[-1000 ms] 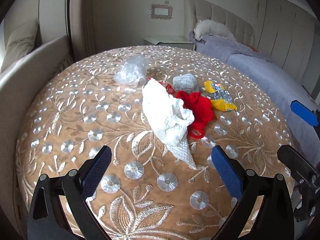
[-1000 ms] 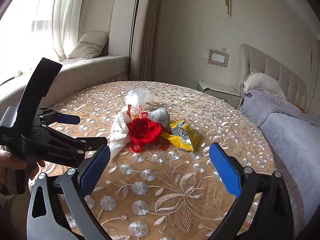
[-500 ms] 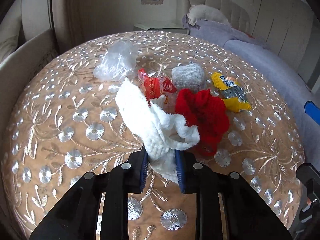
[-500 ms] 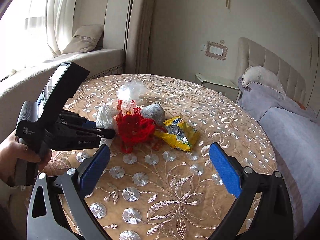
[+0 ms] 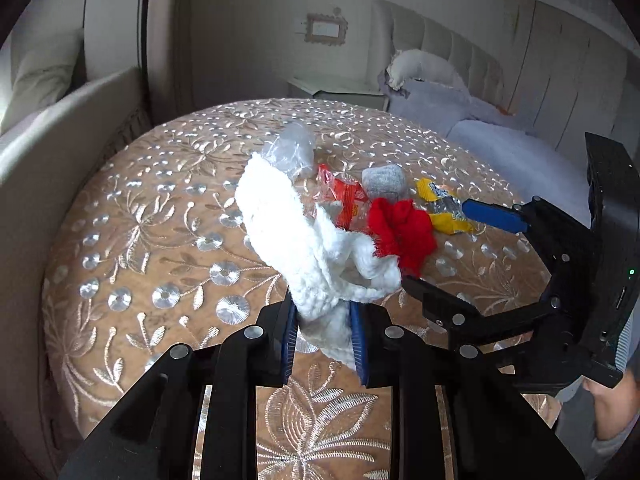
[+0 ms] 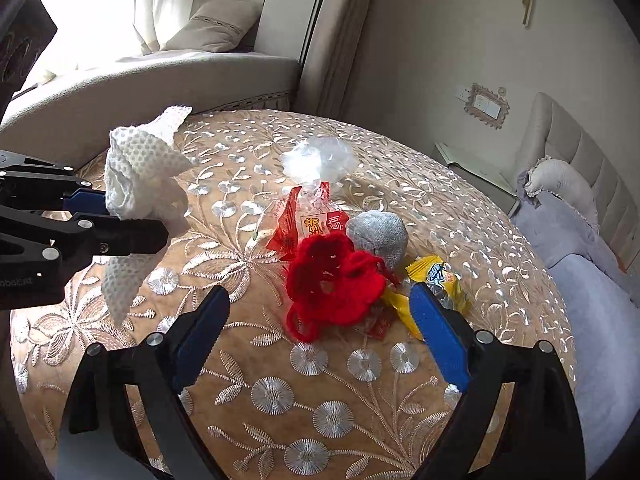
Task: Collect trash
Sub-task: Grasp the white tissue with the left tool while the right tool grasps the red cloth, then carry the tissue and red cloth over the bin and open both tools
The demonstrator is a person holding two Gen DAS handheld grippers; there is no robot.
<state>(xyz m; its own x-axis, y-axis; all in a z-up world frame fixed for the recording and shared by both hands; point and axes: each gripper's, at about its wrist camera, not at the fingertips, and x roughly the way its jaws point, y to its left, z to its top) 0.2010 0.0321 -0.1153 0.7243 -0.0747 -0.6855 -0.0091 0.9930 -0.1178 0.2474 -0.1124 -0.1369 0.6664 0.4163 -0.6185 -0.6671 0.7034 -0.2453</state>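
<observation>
My left gripper (image 5: 323,320) is shut on a white knitted cloth (image 5: 304,240) and holds it lifted off the round table; it also shows in the right wrist view (image 6: 140,184). My right gripper (image 6: 316,320) is open, its fingers on either side of a red crocheted piece (image 6: 332,284). Around that lie a red snack wrapper (image 6: 308,224), a grey sock ball (image 6: 378,238), a yellow wrapper (image 6: 440,280) and a clear plastic bag (image 6: 318,160). The open right gripper (image 5: 452,252) shows in the left wrist view beside the red piece (image 5: 400,228).
The table wears a tan cloth with silver embroidery (image 6: 320,400). A cushioned window bench (image 6: 160,68) curves behind it on the left. A bed with grey bedding (image 6: 592,280) and a nightstand (image 6: 472,164) stand to the right.
My left gripper closed on the white cloth and lifted it up and left off the pile. My right gripper moved forward until it straddles the red piece.
</observation>
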